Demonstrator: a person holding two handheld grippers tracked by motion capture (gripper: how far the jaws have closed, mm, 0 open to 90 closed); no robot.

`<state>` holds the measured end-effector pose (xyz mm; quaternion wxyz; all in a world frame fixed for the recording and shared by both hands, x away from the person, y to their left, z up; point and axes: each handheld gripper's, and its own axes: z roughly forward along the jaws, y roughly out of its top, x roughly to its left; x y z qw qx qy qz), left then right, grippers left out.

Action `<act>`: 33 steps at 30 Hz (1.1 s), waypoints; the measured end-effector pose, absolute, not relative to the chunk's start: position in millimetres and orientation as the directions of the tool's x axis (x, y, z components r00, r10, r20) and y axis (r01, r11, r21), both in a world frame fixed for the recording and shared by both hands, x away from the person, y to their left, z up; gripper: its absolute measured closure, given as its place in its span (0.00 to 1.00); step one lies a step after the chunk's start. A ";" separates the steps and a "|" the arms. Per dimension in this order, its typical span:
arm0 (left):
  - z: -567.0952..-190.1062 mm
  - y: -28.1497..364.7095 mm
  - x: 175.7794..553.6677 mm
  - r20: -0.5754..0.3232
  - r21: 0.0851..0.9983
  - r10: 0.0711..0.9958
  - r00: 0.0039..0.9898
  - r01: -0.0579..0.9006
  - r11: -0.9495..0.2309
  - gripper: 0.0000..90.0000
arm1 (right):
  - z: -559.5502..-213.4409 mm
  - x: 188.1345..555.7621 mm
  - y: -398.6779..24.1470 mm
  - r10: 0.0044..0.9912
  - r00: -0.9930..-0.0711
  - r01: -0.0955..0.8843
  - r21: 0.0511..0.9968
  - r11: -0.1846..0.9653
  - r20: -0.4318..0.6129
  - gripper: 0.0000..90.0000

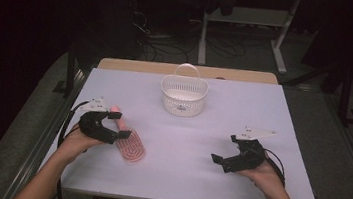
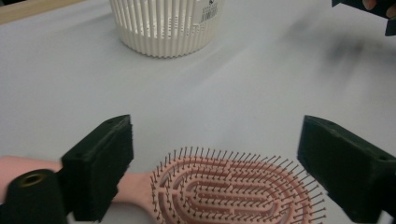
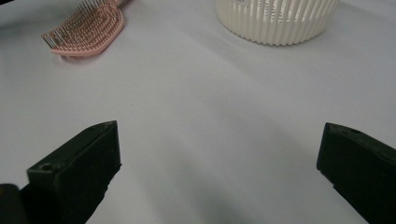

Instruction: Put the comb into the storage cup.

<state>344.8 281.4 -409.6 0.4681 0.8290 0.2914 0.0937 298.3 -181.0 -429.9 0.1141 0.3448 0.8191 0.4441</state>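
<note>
Pink brush: the hairbrush [image 1: 129, 147] lies bristles up on the white table [image 1: 195, 182], at the left side near my left hand; its handle points away from me toward the far left.
My left gripper: I hold my left gripper [image 1: 113, 124] low over the brush; its jaws stand wide apart on either side of it, with the start of the brush head and the handle's neck between them.
Left grip: the pads press on nothing that I can see; in the left gripper view there is clear space between each jaw and the brush [image 2: 233, 189], so nothing is held.
My right gripper: my right gripper [image 1: 223, 161] rests at the right side of the table, well apart from the brush, jaws spread wide with bare table between them.
Right gripper view: the brush [image 3: 88, 30] shows at the far upper left, the basket [image 3: 278, 21] at the top.
Basket: a white slatted basket [image 1: 183, 94] with an upright handle stands at the far middle of the table, well apart from both grippers.
</note>
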 end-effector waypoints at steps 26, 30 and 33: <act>-400.9 287.9 377.2 -0.086 0.829 0.632 0.770 0.407 -0.383 0.52 | -429.7 299.8 -181.9 0.665 -0.736 0.468 0.806 0.361 0.129 0.00; -401.6 288.6 381.5 -0.085 0.823 0.641 0.763 0.417 -0.387 0.61 | -429.5 299.8 -181.9 0.663 -0.737 0.467 0.807 0.362 0.129 0.00; -400.9 288.7 384.5 -0.081 0.818 0.648 0.758 0.422 -0.392 0.67 | -429.9 300.0 -181.3 0.662 -0.739 0.466 0.806 0.365 0.128 0.00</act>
